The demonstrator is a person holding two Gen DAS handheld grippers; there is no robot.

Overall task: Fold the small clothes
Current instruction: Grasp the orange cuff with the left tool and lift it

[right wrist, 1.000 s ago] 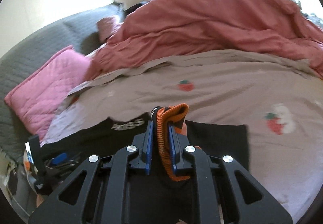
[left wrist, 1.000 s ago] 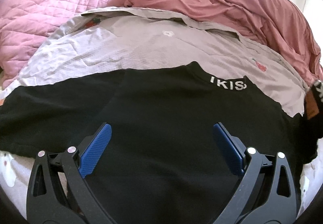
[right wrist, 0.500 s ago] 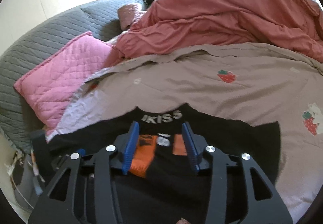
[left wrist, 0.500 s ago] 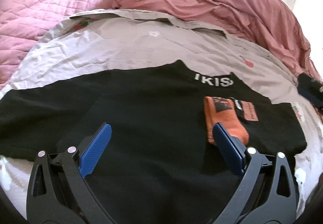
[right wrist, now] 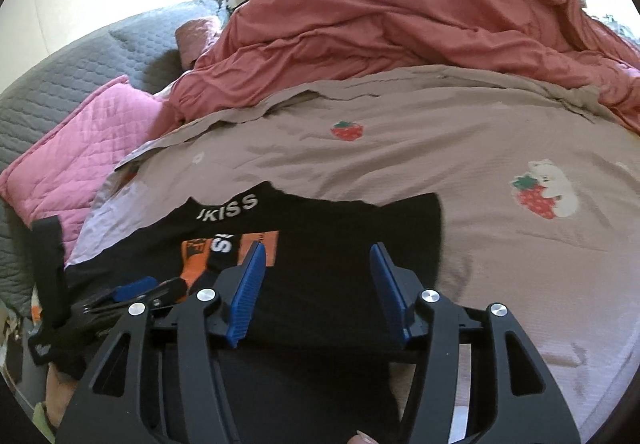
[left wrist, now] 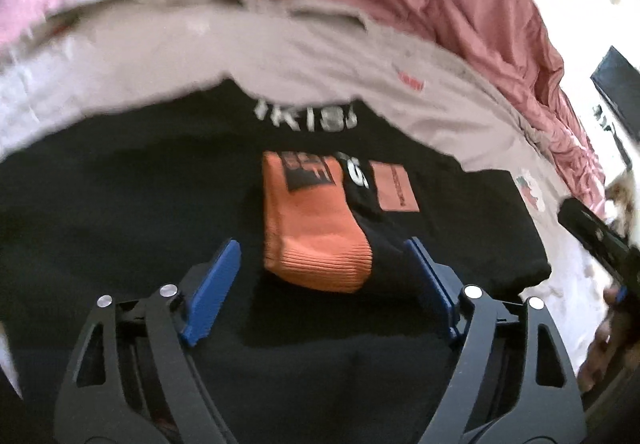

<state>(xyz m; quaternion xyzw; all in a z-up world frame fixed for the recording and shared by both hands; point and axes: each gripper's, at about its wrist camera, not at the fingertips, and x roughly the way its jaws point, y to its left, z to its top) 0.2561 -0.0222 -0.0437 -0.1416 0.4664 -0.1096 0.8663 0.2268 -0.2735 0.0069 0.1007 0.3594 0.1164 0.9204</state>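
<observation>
A black garment (left wrist: 140, 203) with white lettering lies spread on the bed; it also shows in the right wrist view (right wrist: 340, 244). An orange and black sleeve cuff (left wrist: 316, 228) is folded onto its middle and shows in the right wrist view (right wrist: 192, 264). My left gripper (left wrist: 324, 284) is open, its jaws on either side of the near end of the cuff, just above the cloth. My right gripper (right wrist: 316, 292) is open and empty over the right part of the garment. The left gripper's blue fingers (right wrist: 132, 288) show at the left of the right wrist view.
A grey-pink sheet (right wrist: 460, 147) with strawberry prints covers the bed. A crumpled red duvet (right wrist: 420, 15) lies along the far side. A pink quilted pillow (right wrist: 80, 155) and a grey quilted headboard (right wrist: 60, 75) are at the left.
My right gripper let go of the orange cuff, opened wide and drew back to the right. My left gripper moved right and now brackets the cuff.
</observation>
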